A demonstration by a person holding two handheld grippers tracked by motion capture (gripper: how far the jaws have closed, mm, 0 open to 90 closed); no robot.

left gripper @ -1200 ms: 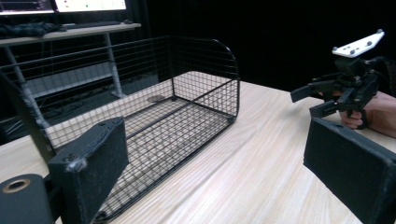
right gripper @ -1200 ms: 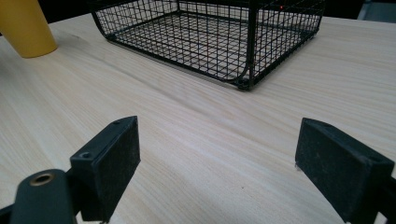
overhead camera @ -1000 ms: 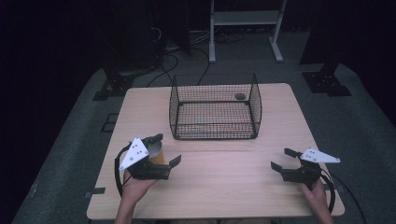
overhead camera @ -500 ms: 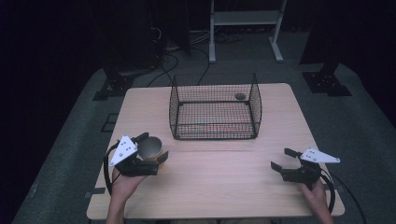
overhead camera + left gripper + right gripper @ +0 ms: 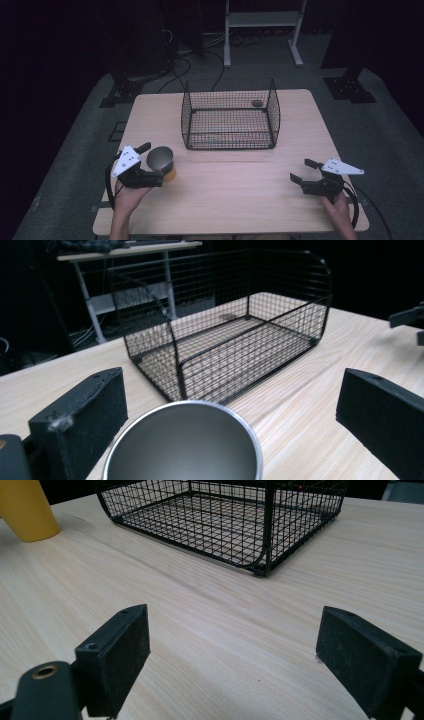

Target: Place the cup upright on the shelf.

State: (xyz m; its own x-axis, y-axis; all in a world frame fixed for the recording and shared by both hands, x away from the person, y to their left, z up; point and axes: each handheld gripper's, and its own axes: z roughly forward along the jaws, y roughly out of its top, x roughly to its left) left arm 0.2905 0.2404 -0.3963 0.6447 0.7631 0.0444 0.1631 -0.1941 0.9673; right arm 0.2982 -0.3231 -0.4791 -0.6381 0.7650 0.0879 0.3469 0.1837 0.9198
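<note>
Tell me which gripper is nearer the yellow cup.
Left. The left gripper has its open jaws around the yellow cup; the right gripper sits far across the table.

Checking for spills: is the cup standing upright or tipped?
Upright: the cup stands on the table, open mouth up, inside looking empty.

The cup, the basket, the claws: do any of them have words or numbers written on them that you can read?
None: no words, numbers or signs can be read.
The cup, yellow outside and grey inside, shows plain sides.
The black wire basket bears no tag.
The left claw and the right claw have plain black jaws and blank grey plates.
The table is bare wood.
</note>
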